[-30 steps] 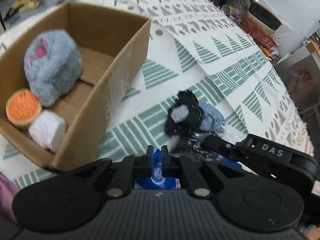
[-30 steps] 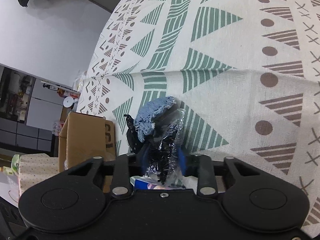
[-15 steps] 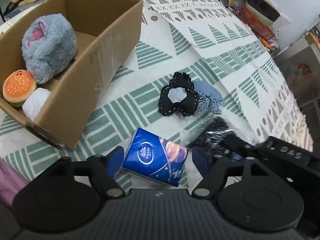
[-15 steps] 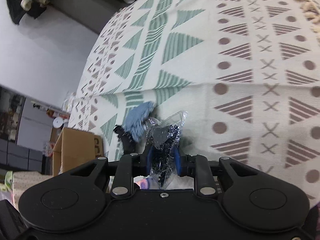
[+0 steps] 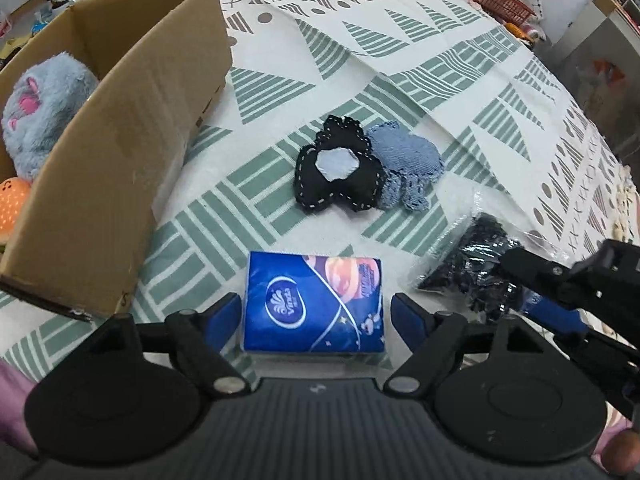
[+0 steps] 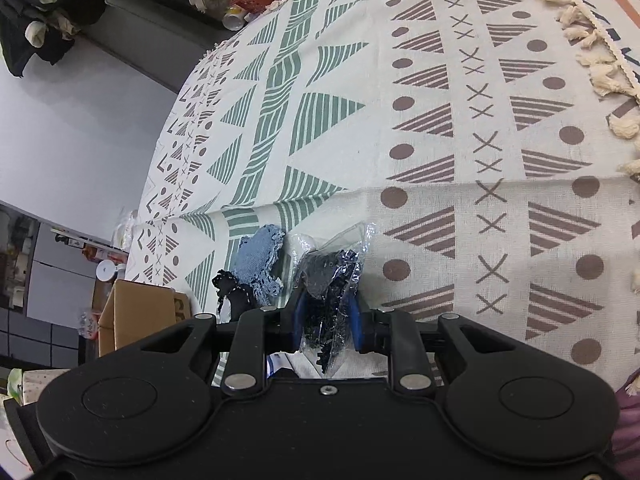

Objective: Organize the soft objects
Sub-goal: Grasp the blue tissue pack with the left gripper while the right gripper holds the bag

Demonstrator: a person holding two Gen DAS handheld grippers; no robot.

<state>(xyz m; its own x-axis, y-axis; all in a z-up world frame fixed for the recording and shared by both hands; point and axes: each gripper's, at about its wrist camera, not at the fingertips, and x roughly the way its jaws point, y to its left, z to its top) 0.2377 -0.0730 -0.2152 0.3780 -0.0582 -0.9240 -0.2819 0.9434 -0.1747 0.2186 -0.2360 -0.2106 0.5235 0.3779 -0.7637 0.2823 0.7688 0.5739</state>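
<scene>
left claw [image 5: 316, 312] gaping wide around blue tissue pack [image 5: 314, 300], right claw [image 6: 326, 320] clamping a clear bag of black pieces [image 6: 332, 280] over patterned tabletop [image 6: 440, 140]

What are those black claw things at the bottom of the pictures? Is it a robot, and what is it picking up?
No robot: a person holds two grabbing tools, each with a camera looking along its fingers. One picture is from the left gripper, which is open around a blue tissue pack on the patterned tablecloth. The other is from the right gripper, pinching a clear bag of black bits. On the cloth lie a black fabric piece and a blue one. The cardboard box holds a fluffy grey toy and an orange toy.
</scene>
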